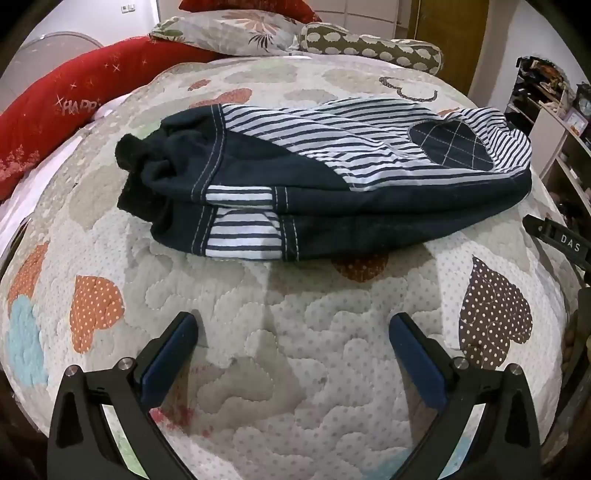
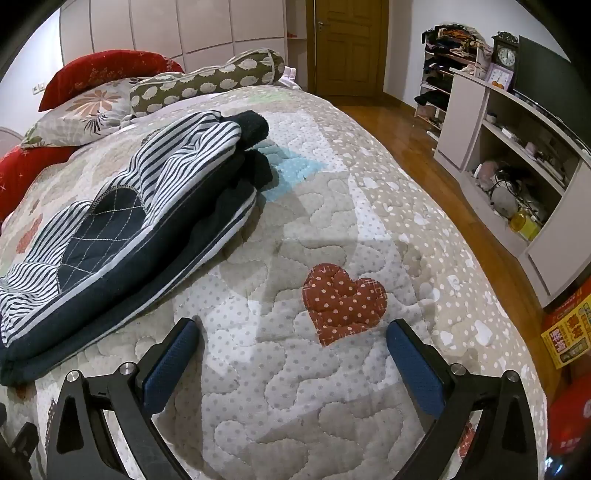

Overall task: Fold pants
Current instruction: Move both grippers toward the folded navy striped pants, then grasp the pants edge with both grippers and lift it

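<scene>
The pants (image 1: 317,173) are navy with blue-and-white stripes and a quilted navy knee patch. They lie folded in layers on the quilted bed cover (image 1: 295,325), lengthwise across the left wrist view. My left gripper (image 1: 293,325) is open and empty, hovering over bare quilt in front of the pants. In the right wrist view the pants (image 2: 122,221) lie at the left. My right gripper (image 2: 293,330) is open and empty, over the quilt (image 2: 295,387) to the right of the pants. Part of the right gripper (image 1: 557,240) shows at the right edge of the left wrist view.
Red, floral and hedgehog-print pillows (image 1: 258,29) lie at the head of the bed. The bed's right edge drops to a wooden floor (image 2: 424,147). A white shelf unit (image 2: 517,166) with clutter, a clock and a cardboard box (image 2: 569,325) stand along the right wall.
</scene>
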Action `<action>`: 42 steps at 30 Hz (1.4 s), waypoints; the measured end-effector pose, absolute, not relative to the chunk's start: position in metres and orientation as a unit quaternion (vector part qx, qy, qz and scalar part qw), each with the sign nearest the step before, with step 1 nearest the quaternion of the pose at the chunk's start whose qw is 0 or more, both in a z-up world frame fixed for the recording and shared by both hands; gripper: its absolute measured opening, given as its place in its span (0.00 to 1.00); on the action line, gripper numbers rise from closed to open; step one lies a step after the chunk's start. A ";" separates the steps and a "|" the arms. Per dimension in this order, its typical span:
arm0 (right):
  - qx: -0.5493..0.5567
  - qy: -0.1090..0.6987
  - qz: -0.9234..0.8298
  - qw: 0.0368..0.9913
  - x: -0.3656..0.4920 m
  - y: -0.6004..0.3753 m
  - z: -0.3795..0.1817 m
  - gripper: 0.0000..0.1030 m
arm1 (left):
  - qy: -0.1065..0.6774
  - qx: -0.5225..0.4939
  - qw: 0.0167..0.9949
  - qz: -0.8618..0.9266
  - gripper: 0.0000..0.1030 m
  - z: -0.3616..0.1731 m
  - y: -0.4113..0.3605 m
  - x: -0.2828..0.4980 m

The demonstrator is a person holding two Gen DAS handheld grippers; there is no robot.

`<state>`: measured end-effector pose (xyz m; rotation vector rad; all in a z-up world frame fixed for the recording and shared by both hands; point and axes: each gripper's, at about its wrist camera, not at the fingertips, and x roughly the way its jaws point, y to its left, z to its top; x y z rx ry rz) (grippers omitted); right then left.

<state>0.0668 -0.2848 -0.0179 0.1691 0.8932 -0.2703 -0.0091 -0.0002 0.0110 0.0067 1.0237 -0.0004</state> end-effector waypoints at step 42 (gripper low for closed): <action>0.322 0.448 0.040 0.833 0.137 -0.318 0.000 0.69 | 0.520 -0.241 0.814 -0.095 0.78 0.019 0.065 0.103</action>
